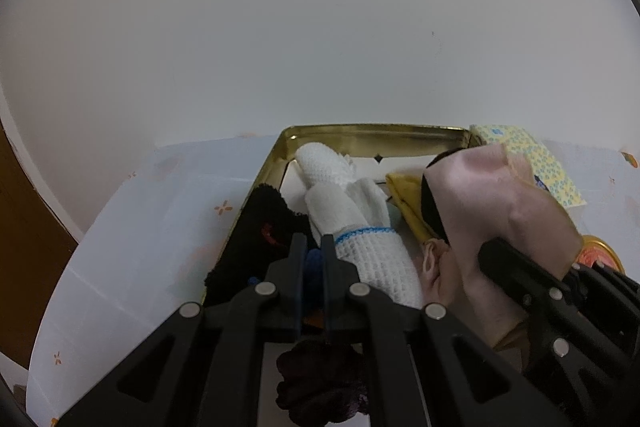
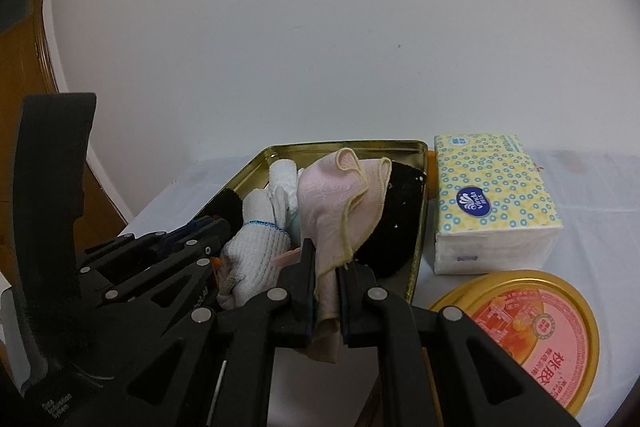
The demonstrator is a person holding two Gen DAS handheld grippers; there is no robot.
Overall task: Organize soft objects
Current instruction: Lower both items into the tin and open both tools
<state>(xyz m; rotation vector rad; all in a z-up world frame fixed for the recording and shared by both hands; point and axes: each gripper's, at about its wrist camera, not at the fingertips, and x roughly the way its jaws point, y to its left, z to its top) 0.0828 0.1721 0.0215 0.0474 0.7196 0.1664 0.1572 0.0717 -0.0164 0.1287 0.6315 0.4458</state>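
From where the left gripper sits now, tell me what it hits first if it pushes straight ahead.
Probably the blue item just past the shut left gripper, with the black fuzzy cloth and white knit glove to either side inside the gold tin. Depth is unclear.

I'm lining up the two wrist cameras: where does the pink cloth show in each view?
Left wrist: the pink cloth is at right of centre, held up over the gold tin's right side by the right gripper.
Right wrist: the pink cloth is at centre, rising from between the shut fingers of the right gripper, in front of the tin.
Shared landmark: the white glove with its blue band.
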